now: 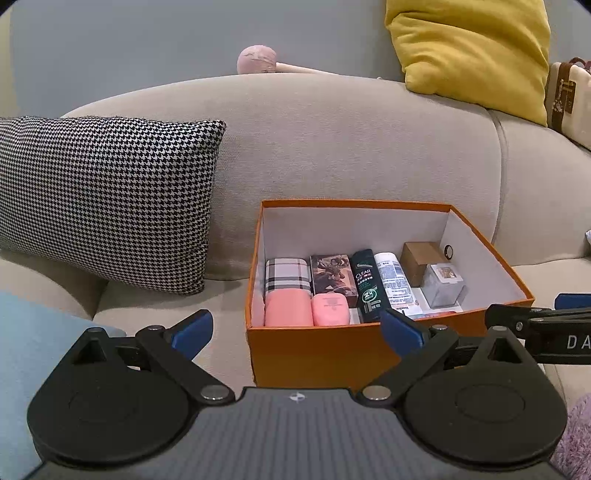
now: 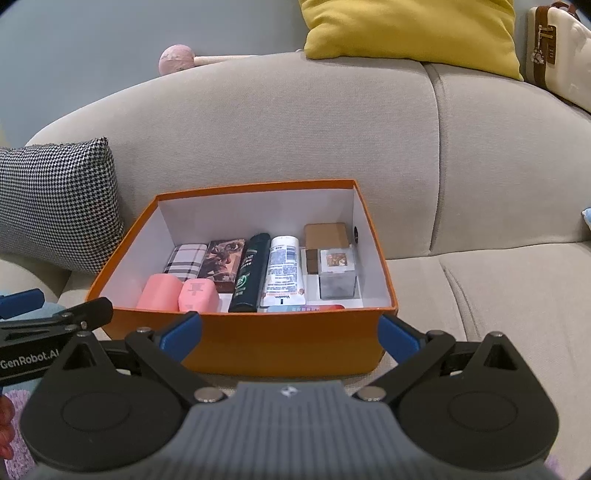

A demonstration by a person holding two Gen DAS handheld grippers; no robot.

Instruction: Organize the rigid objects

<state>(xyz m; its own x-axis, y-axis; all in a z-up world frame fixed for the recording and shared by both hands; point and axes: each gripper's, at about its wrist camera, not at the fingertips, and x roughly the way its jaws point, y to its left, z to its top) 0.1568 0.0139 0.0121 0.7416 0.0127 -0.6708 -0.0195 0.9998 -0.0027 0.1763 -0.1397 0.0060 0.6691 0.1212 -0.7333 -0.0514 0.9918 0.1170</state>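
An orange box (image 1: pixel 317 350) (image 2: pixel 258 343) sits on a beige sofa seat. Inside lie a plaid case (image 1: pixel 287 275) (image 2: pixel 186 258), two pink cases (image 1: pixel 288 308) (image 2: pixel 159 293), a dark printed box (image 1: pixel 332 273) (image 2: pixel 223 262), a black bottle (image 1: pixel 365 284) (image 2: pixel 251 273), a white bottle (image 1: pixel 395 282) (image 2: pixel 282 271), a brown carton (image 1: pixel 419 258) (image 2: pixel 327 234) and a clear cube (image 1: pixel 443 286) (image 2: pixel 337 275). My left gripper (image 1: pixel 297 330) stands open in front of the box, holding nothing. My right gripper (image 2: pixel 290 332) is open too, straddling the box's near wall.
A houndstooth cushion (image 1: pixel 107 199) (image 2: pixel 55 199) leans on the sofa back left of the box. A yellow cushion (image 1: pixel 472 51) (image 2: pixel 410 29), a pink massage hammer (image 1: pixel 258 61) (image 2: pixel 177 59) and a cream bag (image 2: pixel 557 55) sit behind. Blue cloth (image 1: pixel 22 362) lies at left.
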